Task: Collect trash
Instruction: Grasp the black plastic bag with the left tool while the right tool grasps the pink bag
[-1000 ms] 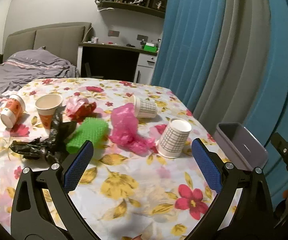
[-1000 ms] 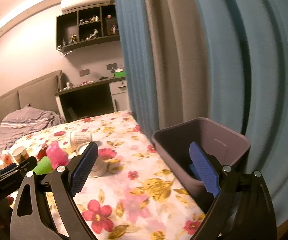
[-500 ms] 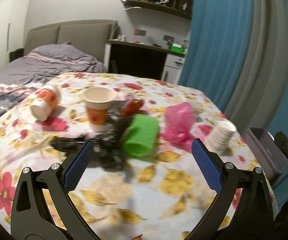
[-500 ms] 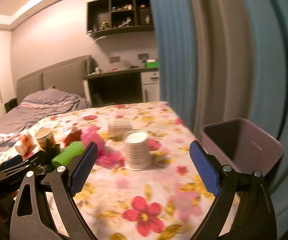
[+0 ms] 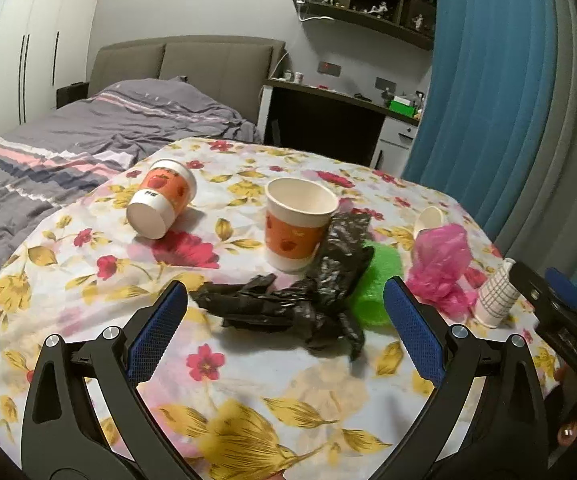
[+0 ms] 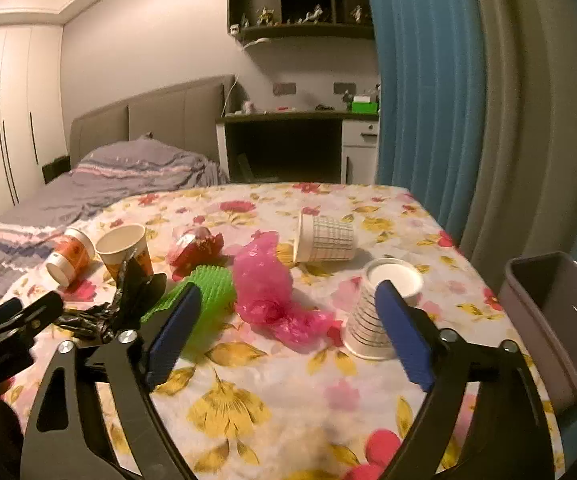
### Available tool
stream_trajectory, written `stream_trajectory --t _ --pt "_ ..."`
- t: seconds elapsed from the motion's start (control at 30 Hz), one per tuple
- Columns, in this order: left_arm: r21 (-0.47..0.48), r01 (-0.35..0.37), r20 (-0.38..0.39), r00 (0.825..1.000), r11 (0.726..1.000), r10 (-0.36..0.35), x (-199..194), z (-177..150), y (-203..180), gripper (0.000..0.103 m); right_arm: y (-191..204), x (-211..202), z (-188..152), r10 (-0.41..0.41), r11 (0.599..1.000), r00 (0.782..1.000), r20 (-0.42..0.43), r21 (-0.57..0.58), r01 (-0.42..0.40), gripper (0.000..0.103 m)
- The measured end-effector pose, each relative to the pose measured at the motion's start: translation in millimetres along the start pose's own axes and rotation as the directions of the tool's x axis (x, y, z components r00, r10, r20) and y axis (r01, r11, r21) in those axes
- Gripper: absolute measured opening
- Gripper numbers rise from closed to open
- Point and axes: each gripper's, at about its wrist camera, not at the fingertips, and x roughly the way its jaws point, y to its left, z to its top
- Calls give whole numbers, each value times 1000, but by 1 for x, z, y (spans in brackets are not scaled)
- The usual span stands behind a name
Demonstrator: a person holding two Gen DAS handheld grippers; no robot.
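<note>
Crinkled black plastic bag [image 5: 308, 292] at frame centre, long axis running left to right, glossy and limp (beside a ribbed green roll [image 5: 376, 284]), left gripper [image 5: 284, 328] wide open, empty, right gripper [image 6: 284, 332] likewise.

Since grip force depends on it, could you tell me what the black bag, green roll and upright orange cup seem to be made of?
Black bag: thin glossy plastic film, crinkled with shiny creases. Green roll: probably soft ribbed foam or mesh netting; its texture is blurred. Orange cup: matte paper, with a printed sleeve and rolled white rim.
</note>
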Motion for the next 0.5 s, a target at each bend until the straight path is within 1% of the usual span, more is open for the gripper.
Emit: stream_trajectory --t 0.17,0.3,0.37,0.4,0.47,0.5 --pt "1 -18 -6 1000 1000 18 5 1 7 97 2 33 5 -5 1000 999 -48 7 6 77" --pt "2 -20 -17 1000 1000 20 11 2 13 97 1 54 6 14 1000 995 -100 23 -12 67" --pt "2 -18 -23 1000 1000 18 12 2 15 97 -1 62 6 21 999 993 -119 27 -18 65" --pt "1 -15 -24 1000 1000 15 13 2 17 97 -1 66 6 23 999 992 -128 30 -19 62" --pt "3 -14 -30 999 1000 14 14 1 19 97 -1 74 5 34 999 988 -151 33 -29 50" --pt "4 -13 -32 999 1000 13 15 1 19 97 -1 77 5 37 999 986 -162 30 -33 40"
